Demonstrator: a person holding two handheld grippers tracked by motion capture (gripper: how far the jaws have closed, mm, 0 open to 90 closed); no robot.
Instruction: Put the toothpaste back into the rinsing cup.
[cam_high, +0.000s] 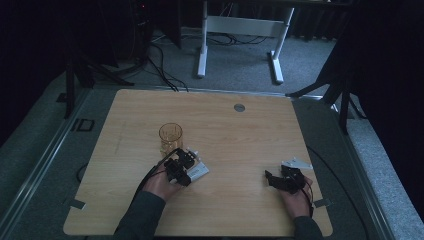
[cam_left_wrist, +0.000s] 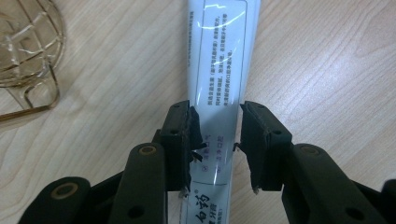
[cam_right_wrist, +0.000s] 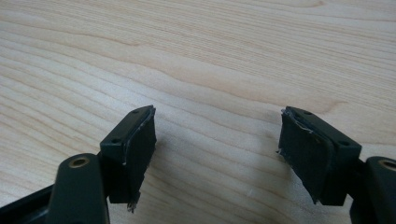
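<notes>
A wooden table (cam_high: 240, 145) sits in a dim room w/ a person's two arms coming in from the bottom of the high view. Each hand holds a black gripper.

The left gripper (cam_left_wrist: 217, 133) is low over a long white tube (cam_left_wrist: 217, 60) that lies flat on the table. In the left gripper view the tube runs between the two black jaws, w/ small printed writing on it. One jaw looks to touch the tube's side, the other sits just beside its other edge w/ a thin gap, so the jaws are around the tube but a firm squeeze can't be told. In the high view the left gripper (cam_high: 181, 167) is near the middle-left of the table and the tube (cam_high: 197, 172) pokes out to its right.

A see-through yellow glass cup (cam_high: 171, 137) stands upright just behind the left gripper. In the left gripper view the cup (cam_left_wrist: 25, 42) is at the top left, apart from the tube, w/ gold wire lines on it.

The right gripper (cam_high: 280, 181) is at the right side of the table, well apart from the tube & cup. In the right gripper view the right gripper (cam_right_wrist: 217, 140) has its jaws spread wide w/ just bare wood between them. They hold nothing

A small round grey cap (cam_high: 239, 107) sits in the table's far part
</notes>
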